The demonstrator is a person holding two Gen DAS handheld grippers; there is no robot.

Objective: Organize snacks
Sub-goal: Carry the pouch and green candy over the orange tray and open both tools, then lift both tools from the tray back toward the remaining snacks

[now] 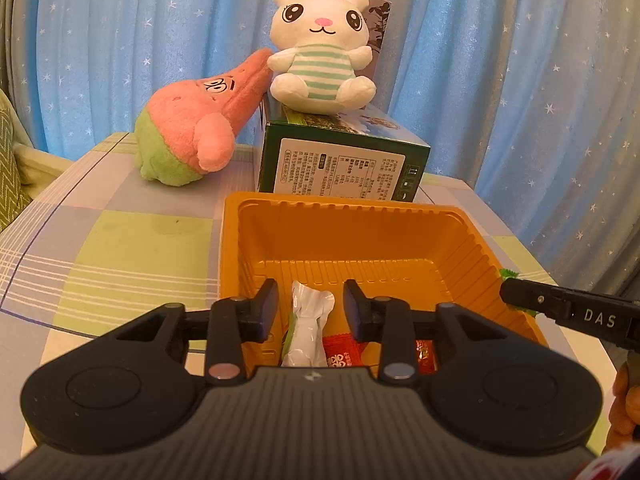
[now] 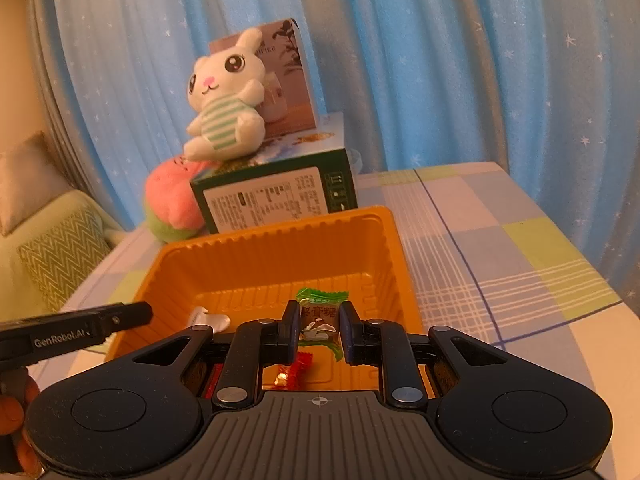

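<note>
Right gripper (image 2: 319,330) pinches a green-wrapped candy (image 2: 320,312) above the near end of the orange tray (image 2: 256,256), left gripper (image 1: 310,312) spread wide over a white packet (image 1: 308,328); releasing comes next, likely.

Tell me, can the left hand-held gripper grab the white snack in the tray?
Probably yes. The left hand-held gripper is open above the orange tray, and the white snack lies right between its fingers with nothing covering it.

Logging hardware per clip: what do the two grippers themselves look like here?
Both the left gripper and the right gripper are matte black, with ribbed grey bodies, round side discs, silver pivot rivets and flat dark finger pads. White "DAS" and "GenRobot.AI" lettering marks the fingers' sides.
</note>
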